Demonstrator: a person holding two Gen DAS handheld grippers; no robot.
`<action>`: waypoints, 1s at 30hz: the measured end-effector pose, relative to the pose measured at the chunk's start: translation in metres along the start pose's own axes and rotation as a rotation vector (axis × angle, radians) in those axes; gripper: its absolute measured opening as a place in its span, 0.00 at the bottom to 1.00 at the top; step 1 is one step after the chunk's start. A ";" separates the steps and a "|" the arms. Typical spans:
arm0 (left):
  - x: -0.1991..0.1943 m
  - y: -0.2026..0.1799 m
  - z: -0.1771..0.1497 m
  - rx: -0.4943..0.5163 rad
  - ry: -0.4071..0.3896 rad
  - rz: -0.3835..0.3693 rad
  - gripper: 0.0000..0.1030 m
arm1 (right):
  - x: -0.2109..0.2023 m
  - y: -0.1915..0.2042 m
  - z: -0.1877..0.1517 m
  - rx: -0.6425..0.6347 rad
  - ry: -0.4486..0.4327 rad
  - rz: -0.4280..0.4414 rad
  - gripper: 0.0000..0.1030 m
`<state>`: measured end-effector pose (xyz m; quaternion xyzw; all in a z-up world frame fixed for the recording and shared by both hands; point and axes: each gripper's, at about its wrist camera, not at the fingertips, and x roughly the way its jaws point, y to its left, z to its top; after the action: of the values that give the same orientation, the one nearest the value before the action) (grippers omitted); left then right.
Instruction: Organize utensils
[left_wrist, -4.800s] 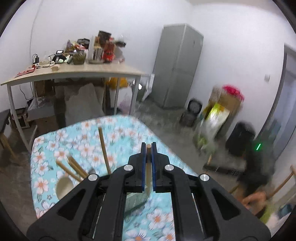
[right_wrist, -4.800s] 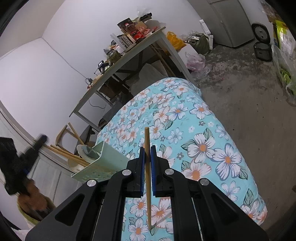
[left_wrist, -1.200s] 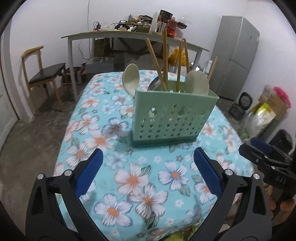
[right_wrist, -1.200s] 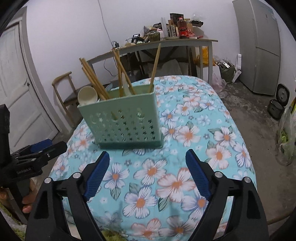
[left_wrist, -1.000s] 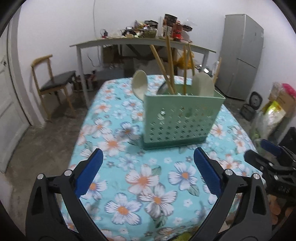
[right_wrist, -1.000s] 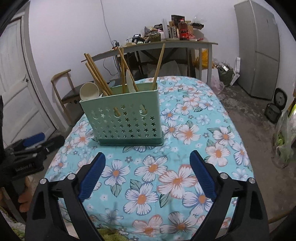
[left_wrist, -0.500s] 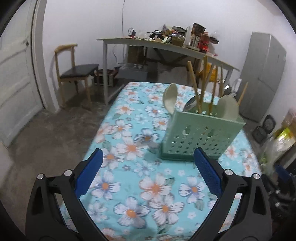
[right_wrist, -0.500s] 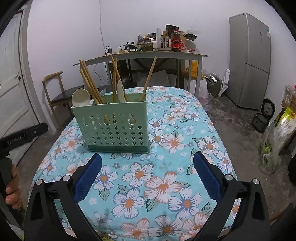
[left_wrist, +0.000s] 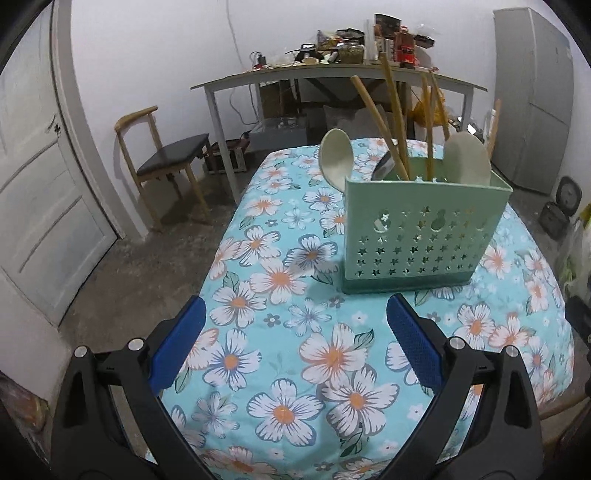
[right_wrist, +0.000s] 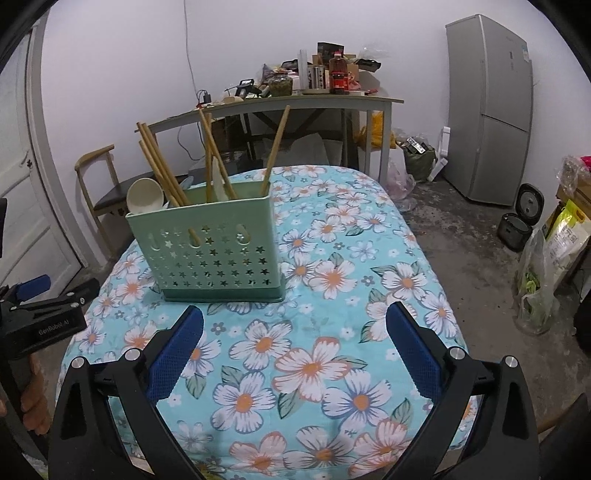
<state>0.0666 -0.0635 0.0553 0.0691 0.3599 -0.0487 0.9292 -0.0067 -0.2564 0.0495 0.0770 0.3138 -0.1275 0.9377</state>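
Green caddy (right_wrist: 207, 254) holds chopsticks (right_wrist: 162, 170) and spoons (left_wrist: 334, 157); floral cloth (right_wrist: 332, 332) bare, sorting looks finished. Left gripper (left_wrist: 295, 343) and right gripper (right_wrist: 293, 345) wide, empty.

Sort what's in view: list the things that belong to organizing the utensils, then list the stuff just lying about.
Job:
green utensil holder
wooden chopsticks
pale spoons

Lying about:
cluttered desk
chair
fridge
rice cooker
bags on the floor
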 end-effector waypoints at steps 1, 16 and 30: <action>0.000 0.001 0.001 -0.009 0.000 0.004 0.92 | 0.000 -0.001 0.000 0.000 -0.001 -0.004 0.94; 0.010 0.007 -0.002 -0.087 0.038 0.024 0.92 | 0.006 -0.009 0.003 -0.001 0.022 -0.023 0.94; 0.014 0.010 -0.004 -0.095 0.059 0.054 0.92 | 0.005 -0.028 0.004 0.020 0.011 -0.069 0.94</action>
<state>0.0760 -0.0535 0.0439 0.0362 0.3871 -0.0044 0.9213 -0.0086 -0.2853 0.0480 0.0760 0.3201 -0.1623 0.9303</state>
